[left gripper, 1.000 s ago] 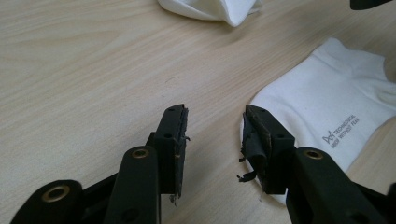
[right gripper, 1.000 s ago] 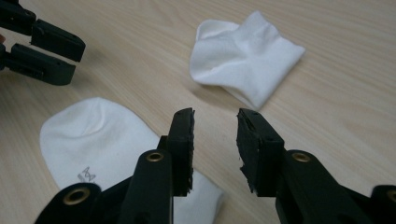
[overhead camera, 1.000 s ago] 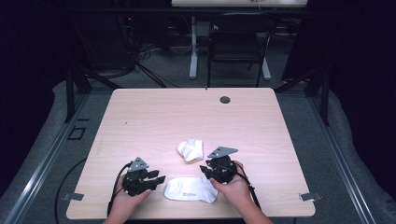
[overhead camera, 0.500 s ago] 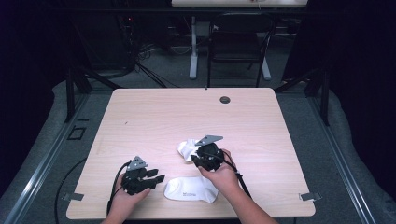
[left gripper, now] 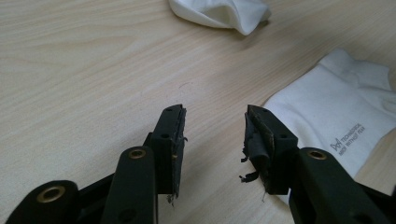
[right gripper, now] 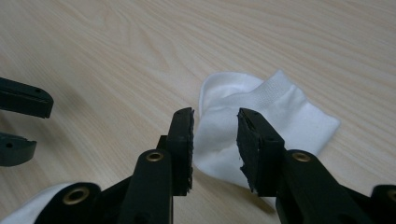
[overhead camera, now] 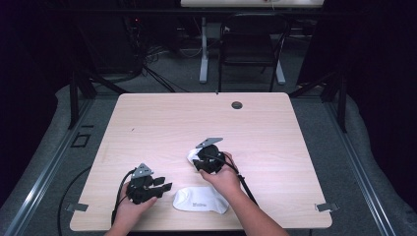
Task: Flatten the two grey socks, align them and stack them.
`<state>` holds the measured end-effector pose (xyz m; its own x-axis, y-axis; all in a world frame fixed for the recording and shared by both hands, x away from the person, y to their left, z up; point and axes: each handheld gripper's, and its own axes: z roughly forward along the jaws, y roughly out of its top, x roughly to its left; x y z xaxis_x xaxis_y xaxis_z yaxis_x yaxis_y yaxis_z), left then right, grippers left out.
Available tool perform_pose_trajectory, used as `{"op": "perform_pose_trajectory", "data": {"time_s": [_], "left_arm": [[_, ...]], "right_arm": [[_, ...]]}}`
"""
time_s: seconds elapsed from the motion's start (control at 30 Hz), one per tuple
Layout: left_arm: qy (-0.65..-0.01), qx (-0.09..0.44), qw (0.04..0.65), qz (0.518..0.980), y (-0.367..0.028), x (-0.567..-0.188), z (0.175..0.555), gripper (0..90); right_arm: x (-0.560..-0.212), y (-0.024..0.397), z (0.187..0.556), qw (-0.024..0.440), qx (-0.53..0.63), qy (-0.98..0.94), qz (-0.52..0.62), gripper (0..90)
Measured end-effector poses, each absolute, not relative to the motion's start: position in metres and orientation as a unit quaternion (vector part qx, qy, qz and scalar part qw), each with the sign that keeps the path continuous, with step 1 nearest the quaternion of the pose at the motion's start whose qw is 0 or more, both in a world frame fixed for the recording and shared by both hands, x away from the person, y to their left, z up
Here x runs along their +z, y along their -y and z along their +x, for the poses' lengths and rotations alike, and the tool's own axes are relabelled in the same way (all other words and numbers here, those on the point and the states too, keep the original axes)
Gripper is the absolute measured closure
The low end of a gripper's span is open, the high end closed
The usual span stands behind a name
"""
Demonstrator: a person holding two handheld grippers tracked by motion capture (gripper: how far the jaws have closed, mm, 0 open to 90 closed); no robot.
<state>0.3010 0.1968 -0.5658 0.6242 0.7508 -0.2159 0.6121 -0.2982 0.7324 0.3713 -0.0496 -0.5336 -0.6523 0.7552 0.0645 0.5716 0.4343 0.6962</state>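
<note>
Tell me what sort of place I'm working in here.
Probably a lab or office recording space: a bare wooden table with a cable grommet, a chair behind it, cables on grey carpet, dark surroundings.

Two white socks lie on the surface (overhead camera: 162, 128): a flat sock (overhead camera: 200, 200) and a crumpled sock (overhead camera: 193, 156) just beyond the flat one. Two tools are there: the left tool (overhead camera: 164, 187) beside the flat sock, the right tool (overhead camera: 196, 162) beyond it. One dark grommet (overhead camera: 237, 105) sits well beyond the flat sock.
</note>
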Motion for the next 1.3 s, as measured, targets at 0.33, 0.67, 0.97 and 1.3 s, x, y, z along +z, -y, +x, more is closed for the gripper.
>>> {"op": "perform_pose_trajectory", "data": {"time_s": [0.33, 0.67, 0.97, 1.3], "left_arm": [[-0.427, 0.085, 0.41, 0.801, -0.197, -0.567, 0.302, 57.7], [-0.426, 0.081, 0.411, 0.801, -0.196, -0.567, 0.303, 57.7], [-0.426, 0.081, 0.412, 0.801, -0.196, -0.567, 0.302, 57.7], [-0.427, 0.081, 0.411, 0.801, -0.196, -0.568, 0.303, 57.5]], "right_arm": [[-0.548, 0.035, 0.38, 0.126, 0.344, -0.839, 0.404, 61.7], [-0.555, 0.028, 0.38, 0.149, 0.312, -0.851, 0.395, 70.7], [-0.555, 0.03, 0.377, 0.152, 0.309, -0.851, 0.395, 88.8], [-0.546, 0.037, 0.369, 0.145, 0.336, -0.843, 0.395, 89.7]]}}
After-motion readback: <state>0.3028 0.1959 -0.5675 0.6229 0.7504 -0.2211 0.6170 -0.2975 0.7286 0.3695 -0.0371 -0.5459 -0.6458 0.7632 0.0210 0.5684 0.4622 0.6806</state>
